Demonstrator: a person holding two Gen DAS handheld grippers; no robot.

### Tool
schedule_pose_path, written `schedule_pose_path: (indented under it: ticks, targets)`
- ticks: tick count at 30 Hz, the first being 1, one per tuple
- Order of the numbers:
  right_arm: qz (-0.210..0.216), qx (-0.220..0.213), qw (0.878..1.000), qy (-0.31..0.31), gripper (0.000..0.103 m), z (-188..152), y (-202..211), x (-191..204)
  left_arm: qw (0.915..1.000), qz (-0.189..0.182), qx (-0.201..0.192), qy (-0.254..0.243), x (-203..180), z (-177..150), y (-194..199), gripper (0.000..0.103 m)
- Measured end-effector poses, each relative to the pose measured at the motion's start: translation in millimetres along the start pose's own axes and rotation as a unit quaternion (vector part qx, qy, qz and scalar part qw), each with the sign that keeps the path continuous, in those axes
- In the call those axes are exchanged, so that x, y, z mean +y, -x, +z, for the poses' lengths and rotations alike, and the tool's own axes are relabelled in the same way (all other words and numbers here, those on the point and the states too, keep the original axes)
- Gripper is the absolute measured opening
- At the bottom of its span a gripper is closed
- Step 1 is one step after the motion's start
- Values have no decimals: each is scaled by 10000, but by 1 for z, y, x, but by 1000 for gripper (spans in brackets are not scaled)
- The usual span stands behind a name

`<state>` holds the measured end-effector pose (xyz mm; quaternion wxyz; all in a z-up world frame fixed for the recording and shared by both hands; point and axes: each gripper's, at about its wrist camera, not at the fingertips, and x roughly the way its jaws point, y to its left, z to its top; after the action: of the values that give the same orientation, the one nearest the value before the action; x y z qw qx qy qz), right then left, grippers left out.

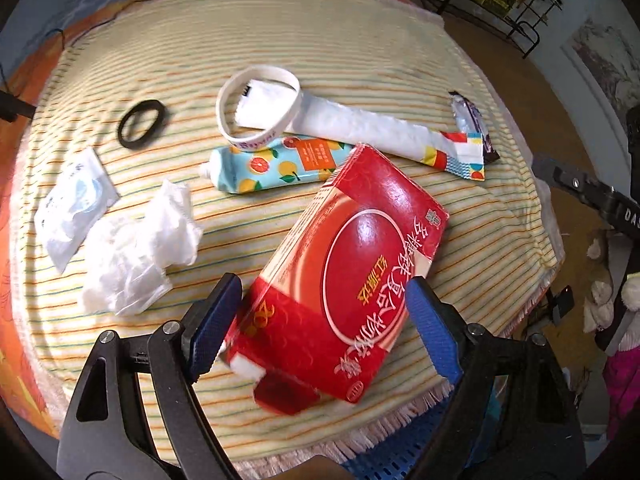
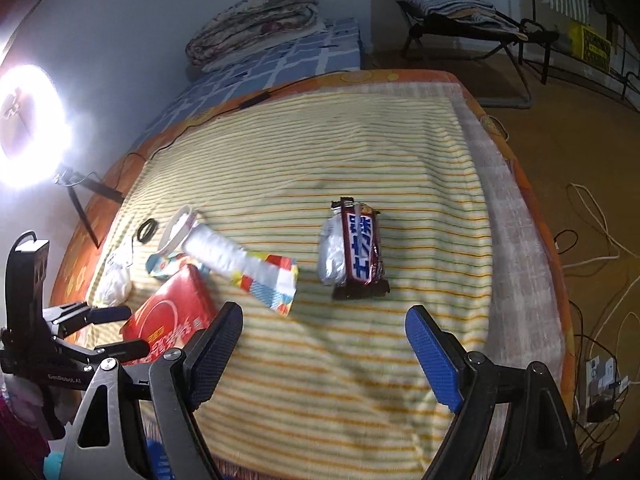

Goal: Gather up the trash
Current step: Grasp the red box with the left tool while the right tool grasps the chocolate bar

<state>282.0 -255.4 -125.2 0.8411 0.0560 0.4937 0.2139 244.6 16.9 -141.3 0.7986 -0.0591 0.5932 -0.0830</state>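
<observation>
A red carton point(image 1: 344, 272) lies tilted between the fingers of my left gripper point(image 1: 326, 312); the jaws are wide and both pads stand at its sides, contact unclear. The carton also shows in the right wrist view point(image 2: 172, 312). My right gripper point(image 2: 324, 344) is open and empty, above the striped cloth point(image 2: 360, 152), short of a dark candy-bar wrapper point(image 2: 360, 252). A white and coloured wrapper point(image 1: 384, 132), a fruit-print tube point(image 1: 276, 166), crumpled tissue point(image 1: 136, 256) and a white sachet point(image 1: 74, 204) lie on the cloth.
A white wristband point(image 1: 260, 108) and a black ring point(image 1: 142, 124) lie at the back. A blue perforated basket point(image 1: 404, 444) sits below the cloth's near edge. A bright ring lamp point(image 2: 28, 124) stands left. Cables and a power strip point(image 2: 600, 376) lie on the floor at right.
</observation>
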Motion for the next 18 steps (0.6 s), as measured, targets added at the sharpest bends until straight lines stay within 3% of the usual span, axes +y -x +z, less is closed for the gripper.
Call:
schedule_pose_path:
  ticks: [5,12,18]
  targets:
    - [81,140,9996,-212,85,9,-17,-9,9984,278,136,-466,-21,0,-10,86]
    - [108,323,9981,-521,85,24,-43,-19,9946,671,119,-779,-45,6,-19,94]
    - [-54,405,9981,-460,84,36,-62,-17,9844,1254,132,-1227,-68,8,-38,95]
